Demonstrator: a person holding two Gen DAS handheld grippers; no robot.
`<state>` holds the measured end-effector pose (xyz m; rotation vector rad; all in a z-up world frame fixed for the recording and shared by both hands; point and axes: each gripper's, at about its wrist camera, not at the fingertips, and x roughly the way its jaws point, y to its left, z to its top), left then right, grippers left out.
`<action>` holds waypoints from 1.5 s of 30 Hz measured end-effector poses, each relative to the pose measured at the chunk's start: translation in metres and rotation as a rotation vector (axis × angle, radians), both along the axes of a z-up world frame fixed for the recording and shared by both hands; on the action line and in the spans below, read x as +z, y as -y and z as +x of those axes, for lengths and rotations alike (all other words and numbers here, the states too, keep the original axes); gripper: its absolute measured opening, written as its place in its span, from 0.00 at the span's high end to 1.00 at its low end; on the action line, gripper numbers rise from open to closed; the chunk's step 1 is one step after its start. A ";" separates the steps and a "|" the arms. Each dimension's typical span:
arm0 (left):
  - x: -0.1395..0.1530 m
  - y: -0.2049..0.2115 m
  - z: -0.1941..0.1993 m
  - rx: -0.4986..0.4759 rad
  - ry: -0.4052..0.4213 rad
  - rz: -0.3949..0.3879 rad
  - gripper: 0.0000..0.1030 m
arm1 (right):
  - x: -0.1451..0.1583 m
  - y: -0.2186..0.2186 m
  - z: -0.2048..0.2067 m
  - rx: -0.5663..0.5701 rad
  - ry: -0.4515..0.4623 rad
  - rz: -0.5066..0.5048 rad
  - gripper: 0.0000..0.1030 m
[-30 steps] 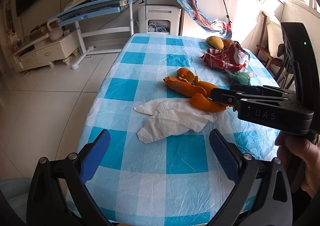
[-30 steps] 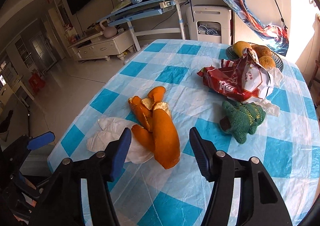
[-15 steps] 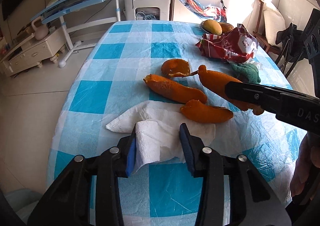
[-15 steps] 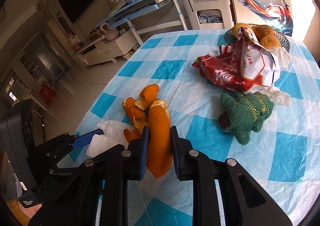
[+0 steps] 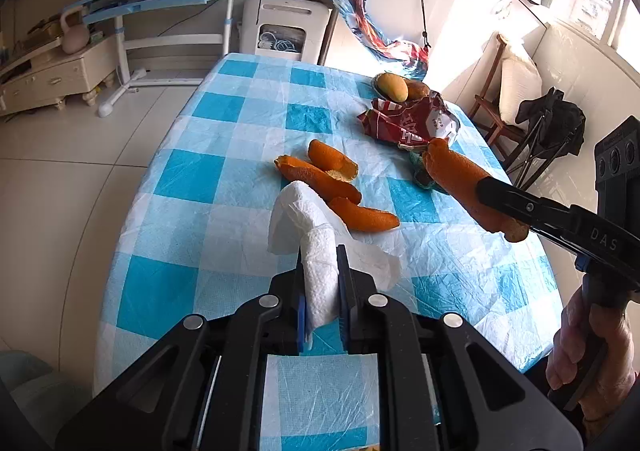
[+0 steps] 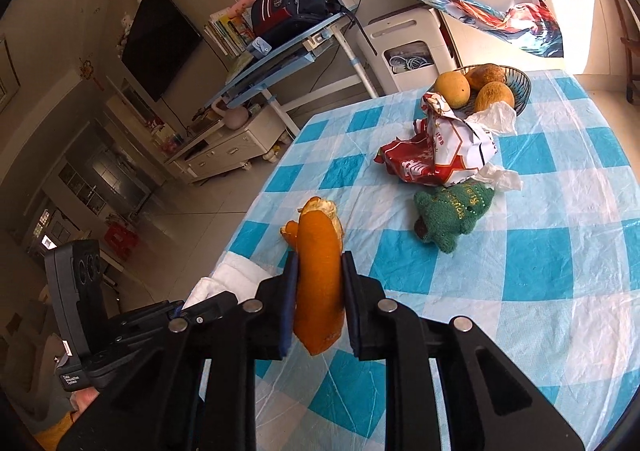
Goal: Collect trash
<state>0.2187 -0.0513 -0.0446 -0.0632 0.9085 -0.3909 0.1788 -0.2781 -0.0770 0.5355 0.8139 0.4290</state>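
On the desk (image 5: 188, 179): blue-and-white checked plastic cover; my trash lies along its middle and far right.
My left hand-held gripper (image 5: 320, 283): clenched on a white paper towel (image 5: 316, 251); the pinched fold stands up between the pads, and the rest trails down onto the cover just beyond.
My right hand-held gripper (image 6: 318, 275): clenched on a long orange peel (image 6: 320, 267), which sticks out past the fingertips and hangs clear above the cover. From the left wrist view the same peel (image 5: 460, 179) pokes forward out of my right hand-held gripper's black fingers (image 5: 520, 207).
Loose peels (image 5: 324, 179): three more orange pieces lying on the cover, close together, right behind the paper towel; the nearest one touches it.
Snack bag (image 6: 436, 155): crumpled, red and white, lying on its side on the far part of the desk; I cannot tell what is inside.
Clear plastic scrap (image 6: 500, 175): thin, crumpled, poking out from under the snack bag.
Green knitted toy (image 6: 452, 215): on the cover just in front of the snack bag, near the plastic scrap.
Fruit bowl (image 6: 520, 91): dark, at the far end of the desk, just behind the snack bag. It holds three yellow-brown fruits (image 6: 452, 89), heaped above its rim.
My right hand (image 5: 592, 355): wrapped round the handle at the right edge of the left wrist view.
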 end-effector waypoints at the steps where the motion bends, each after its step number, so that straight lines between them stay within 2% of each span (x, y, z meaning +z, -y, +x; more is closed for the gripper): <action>1: 0.002 -0.002 -0.007 0.000 0.003 -0.001 0.89 | 0.001 -0.002 -0.005 0.007 -0.001 0.004 0.79; 6: 0.008 -0.012 -0.042 0.009 0.019 0.014 0.88 | 0.002 -0.018 -0.039 0.059 -0.011 -0.013 0.79; 11: 0.010 -0.024 -0.082 0.027 0.034 0.047 0.88 | -0.004 -0.051 -0.096 0.163 -0.040 -0.068 0.79; 17: 0.006 -0.031 -0.124 0.032 0.020 0.079 0.88 | -0.041 -0.098 -0.145 0.287 -0.171 -0.139 0.79; 20: -0.003 -0.032 -0.142 0.035 -0.004 0.089 0.88 | -0.054 -0.109 -0.146 0.324 -0.241 -0.175 0.75; 22: -0.010 -0.031 -0.153 0.031 -0.028 0.097 0.88 | -0.054 -0.103 -0.149 0.286 -0.245 -0.180 0.58; 25: -0.024 -0.024 -0.170 0.013 -0.070 0.128 0.88 | -0.039 -0.080 -0.158 0.183 -0.172 -0.137 0.54; 27: -0.035 -0.014 -0.181 -0.027 -0.107 0.158 0.88 | -0.024 -0.062 -0.164 0.094 -0.089 -0.104 0.46; 30: -0.051 0.001 -0.195 -0.093 -0.139 0.222 0.88 | -0.005 -0.045 -0.172 -0.012 0.020 -0.096 0.40; 32: -0.059 0.006 -0.201 -0.119 -0.140 0.261 0.82 | -0.001 -0.038 -0.175 -0.060 0.054 -0.099 0.39; 33: -0.061 0.008 -0.204 -0.119 -0.130 0.284 0.74 | -0.002 -0.036 -0.175 -0.076 0.059 -0.100 0.39; 34: -0.059 0.009 -0.205 -0.110 -0.111 0.297 0.59 | -0.002 -0.034 -0.174 -0.089 0.059 -0.103 0.37; 35: -0.054 0.008 -0.206 -0.093 -0.079 0.299 0.51 | -0.004 -0.033 -0.173 -0.099 0.058 -0.108 0.36; 37: -0.041 0.004 -0.208 -0.054 -0.007 0.283 0.26 | -0.005 -0.033 -0.171 -0.110 0.057 -0.123 0.36; 40: -0.026 -0.004 -0.208 0.026 0.091 0.272 0.14 | -0.003 -0.037 -0.170 -0.109 0.065 -0.153 0.35; 42: -0.019 -0.009 -0.205 0.076 0.123 0.267 0.12 | -0.004 -0.039 -0.170 -0.105 0.067 -0.175 0.30; 45: -0.013 -0.018 -0.200 0.145 0.145 0.252 0.10 | -0.006 -0.041 -0.170 -0.099 0.066 -0.197 0.30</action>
